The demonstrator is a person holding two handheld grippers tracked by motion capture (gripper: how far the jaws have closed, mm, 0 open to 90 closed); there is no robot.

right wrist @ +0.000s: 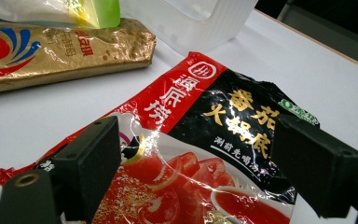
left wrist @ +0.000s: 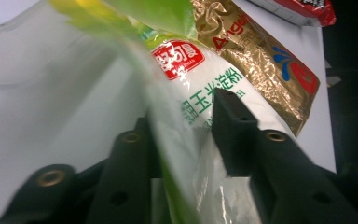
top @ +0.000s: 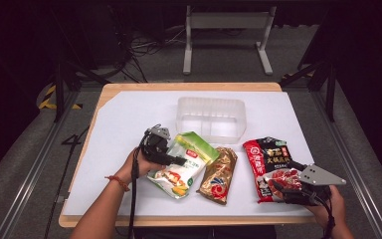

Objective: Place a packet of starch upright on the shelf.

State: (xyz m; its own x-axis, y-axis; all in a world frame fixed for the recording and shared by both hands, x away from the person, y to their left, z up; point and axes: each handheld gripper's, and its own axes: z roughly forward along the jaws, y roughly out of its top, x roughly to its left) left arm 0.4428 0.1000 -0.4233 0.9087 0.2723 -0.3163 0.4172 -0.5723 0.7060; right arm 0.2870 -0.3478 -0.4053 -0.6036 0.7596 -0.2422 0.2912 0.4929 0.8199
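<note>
Now, from the high view, the left gripper (top: 176,160) comes in from the left edge of the green-and-white pouch (top: 184,164), which lies on the white tabletop (top: 129,124) just in front of the clear plastic tub (top: 210,118), with a gold foil packet (top: 219,174) just beside it; the person's left hand (top: 142,164) holds the tool low and nearly level, forearm angled in from the bottom. The right gripper (top: 284,189) rests low over the near end of the red-and-black sauce packet (top: 272,168), wrist flat by the table's edge. Over to the left gripper view: the jaws are narrowed on the pouch's side edge (left wrist: 186,140), film pinched and lifting between them. I'd judge it a soft, floppy bag of powder, glossy and slippery, likely to sag away from the grip, so the sealed rim or a firm fold is the place to hold. And the right gripper view: the jaws stand wide apart, straddling the crinkly sauce packet (right wrist: 205,140) without pressing it, holding nothing.
</note>
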